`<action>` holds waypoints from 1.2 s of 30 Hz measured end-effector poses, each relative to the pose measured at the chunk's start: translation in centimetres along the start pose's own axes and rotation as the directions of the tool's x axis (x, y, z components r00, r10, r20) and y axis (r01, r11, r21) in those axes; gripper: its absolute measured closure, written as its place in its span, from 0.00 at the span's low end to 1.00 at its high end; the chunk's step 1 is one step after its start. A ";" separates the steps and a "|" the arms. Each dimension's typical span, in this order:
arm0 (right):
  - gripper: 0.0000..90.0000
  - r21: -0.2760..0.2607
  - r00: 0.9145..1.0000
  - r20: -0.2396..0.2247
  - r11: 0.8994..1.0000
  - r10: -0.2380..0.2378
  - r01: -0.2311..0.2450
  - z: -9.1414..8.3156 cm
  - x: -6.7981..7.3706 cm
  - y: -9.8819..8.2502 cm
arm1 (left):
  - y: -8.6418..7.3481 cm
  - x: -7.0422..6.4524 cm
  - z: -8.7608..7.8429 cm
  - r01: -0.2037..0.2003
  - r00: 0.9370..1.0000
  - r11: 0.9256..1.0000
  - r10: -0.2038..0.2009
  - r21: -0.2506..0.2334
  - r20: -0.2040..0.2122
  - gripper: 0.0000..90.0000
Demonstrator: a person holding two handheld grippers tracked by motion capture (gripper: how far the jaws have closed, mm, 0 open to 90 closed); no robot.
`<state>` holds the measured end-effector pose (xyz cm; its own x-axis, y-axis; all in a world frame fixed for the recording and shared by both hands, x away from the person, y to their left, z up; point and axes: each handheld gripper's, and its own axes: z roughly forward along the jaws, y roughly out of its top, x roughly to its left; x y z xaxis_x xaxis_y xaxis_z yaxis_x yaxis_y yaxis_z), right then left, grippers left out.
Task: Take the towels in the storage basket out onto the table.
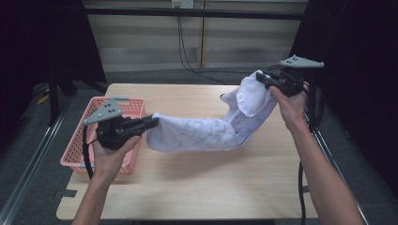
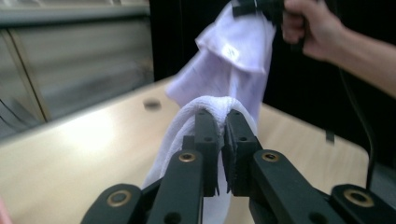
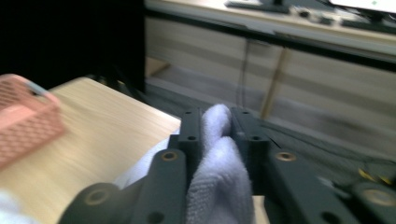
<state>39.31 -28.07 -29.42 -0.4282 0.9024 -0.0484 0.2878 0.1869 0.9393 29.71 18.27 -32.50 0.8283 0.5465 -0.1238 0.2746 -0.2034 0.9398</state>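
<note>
While both hands are raised above the table (image 1: 197, 187), a white towel (image 1: 197, 133) with a faint blue print hangs stretched between the two grippers. The left gripper (image 1: 152, 123), held over the table's left side just beside the pink basket (image 1: 75, 154), has its jaws clamped on one end of the towel; in the left gripper view the cloth (image 2: 205, 105) bulges over the jaw tips, which stand pressed nearly together. The right gripper (image 1: 263, 80), lifted higher over the table's far right corner, has its jaws clamped on the other end, and the right gripper view shows a thick fold of towel (image 3: 217, 154) squeezed between its two black jaws. From that high end the cloth drapes down, a small label (image 1: 240, 97) showing on it, then runs in a sagging span across to the left gripper, its lowest part near the middle of the table, where I cannot tell whether it touches the wood. The basket sits at the left edge of the table, its far end beside the left hand (image 1: 110, 154).
</note>
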 end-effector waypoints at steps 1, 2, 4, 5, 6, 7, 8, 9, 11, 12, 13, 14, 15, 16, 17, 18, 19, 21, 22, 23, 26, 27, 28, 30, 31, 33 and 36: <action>0.78 0.021 1.000 0.004 1.000 0.015 -0.015 0.6 -0.2 -0.9 | -1.0 0.2 0.6 0.016 1.000 1.000 -0.016 0.026 0.005 0.94; 0.73 0.052 1.000 -0.004 0.998 0.030 -0.030 1.2 -0.4 -1.9 | -2.1 0.4 1.2 0.038 0.999 0.998 -0.038 0.047 0.003 0.92; 0.64 0.102 0.999 0.021 0.994 0.031 -0.033 2.2 -0.7 -4.5 | -3.4 0.7 1.9 0.065 0.998 0.995 -0.065 0.073 0.006 0.87; 0.61 0.112 0.999 0.025 0.993 0.038 -0.041 2.4 -0.9 -5.3 | -5.0 1.0 2.7 0.089 0.996 0.990 -0.091 0.109 0.007 0.84; 0.57 0.121 0.999 0.021 0.991 0.047 -0.050 2.6 -1.2 -6.2 | -5.5 1.1 2.9 0.101 0.995 0.988 -0.101 0.118 0.000 0.80; 0.55 0.132 0.998 0.015 0.990 0.054 -0.056 2.6 -1.4 -6.7 | -5.5 1.1 2.9 0.101 0.995 0.988 -0.101 0.118 0.000 0.76; 0.54 0.137 0.998 0.011 0.988 0.063 -0.064 2.5 -1.5 -7.5 | -6.5 1.3 3.1 0.120 0.993 0.984 -0.121 0.130 0.005 0.70; 0.52 0.143 0.998 0.005 0.987 0.069 -0.069 2.3 -1.6 -8.0 | -6.7 1.2 3.2 0.122 0.992 0.983 -0.123 0.138 0.000 0.66; 0.51 0.138 0.996 -0.024 0.987 0.087 -0.083 1.7 -1.5 -9.0 | -7.1 1.2 3.4 0.118 0.993 0.980 -0.121 0.162 0.007 0.61; 0.51 0.137 0.994 -0.041 0.986 0.098 -0.091 1.4 -1.3 -9.5 | -7.2 1.1 3.6 0.113 0.993 0.979 -0.116 0.169 0.009 0.61; 0.50 0.137 0.994 -0.053 0.986 0.100 -0.092 1.2 -1.1 -9.9 | -7.4 0.9 3.9 0.105 0.994 0.977 -0.110 0.186 0.017 0.59; 0.50 0.143 0.993 -0.071 0.986 0.099 -0.088 0.8 -0.6 -10.5 | -7.6 0.8 4.2 0.099 0.994 0.975 -0.105 0.201 0.020 0.58; 0.50 0.143 0.993 -0.071 0.986 0.099 -0.088 0.8 -0.6 -10.5 | -7.6 0.8 4.2 0.099 0.994 0.975 -0.105 0.201 0.020 0.58; 0.50 0.150 0.989 -0.106 0.985 0.101 -0.085 0.2 0.2 -11.3 | -7.8 0.8 4.7 0.096 0.995 0.973 -0.102 0.212 0.019 0.58; 0.50 0.151 0.989 -0.115 0.985 0.096 -0.078 -0.1 0.5 -11.6 | -8.1 1.0 5.3 0.101 0.994 0.971 -0.109 0.217 0.026 0.57; 0.49 0.156 0.986 -0.139 0.985 0.096 -0.074 -0.6 1.1 -12.1 | -8.4 1.1 5.6 0.104 0.993 0.970 -0.112 0.221 0.024 0.58; 0.49 0.156 0.986 -0.139 0.985 0.096 -0.074 -0.6 1.1 -12.1 | -8.4 1.1 5.6 0.104 0.993 0.970 -0.112 0.221 0.024 0.58; 0.49 0.157 0.981 -0.171 0.985 0.097 -0.070 -1.4 1.9 -13.0 | -9.4 1.4 6.8 0.109 0.992 0.961 -0.121 0.254 0.031 0.58; 0.49 0.159 0.980 -0.178 0.985 0.095 -0.067 -1.7 2.2 -13.4 | -10.2 1.5 7.5 0.101 0.994 0.955 -0.110 0.280 0.016 0.58; 0.49 0.172 0.976 -0.194 0.983 0.100 -0.066 -2.3 2.7 -14.3 | -11.1 1.7 8.3 0.101 0.993 0.940 -0.113 0.325 0.018 0.60; 0.49 0.191 0.970 -0.215 0.979 0.110 -0.069 -2.9 3.6 -15.6 | -12.9 1.8 9.3 0.072 0.995 0.912 -0.095 0.404 0.037 0.67; 0.49 0.191 0.970 -0.215 0.979 0.110 -0.069 -2.9 3.6 -15.6 | -12.9 1.8 9.3 0.072 0.995 0.912 -0.095 0.404 0.037 0.70; 0.49 0.203 0.967 -0.229 0.977 0.115 -0.068 -3.3 4.3 -16.5 | -13.9 1.9 9.9 0.066 0.995 0.888 -0.090 0.455 0.032 0.72; 0.49 0.226 0.965 -0.240 0.973 0.108 -0.053 -3.6 4.8 -17.2 | -14.3 2.0 10.2 0.055 0.996 0.885 -0.083 0.462 0.040 0.76; 0.49 0.230 0.963 -0.244 0.971 0.113 -0.056 -3.7 5.0 -17.4 | -14.3 2.1 10.3 0.069 0.995 0.882 -0.096 0.465 0.033 0.77; 0.49 0.237 0.959 -0.261 0.970 0.114 -0.051 -4.1 5.6 -17.9 | -14.4 2.2 10.3 0.075 0.994 0.881 -0.104 0.467 0.036 0.81; 0.49 0.244 0.947 -0.296 0.969 0.124 -0.051 -4.6 6.8 -18.5 | -14.6 1.9 10.4 0.091 0.992 0.884 -0.120 0.458 0.035 0.83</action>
<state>27.11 -27.20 -45.59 -0.6234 0.7629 0.1713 0.5091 0.2298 0.8294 32.35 13.87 -49.74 0.8058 0.5383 -0.2470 0.5419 -0.5020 0.6740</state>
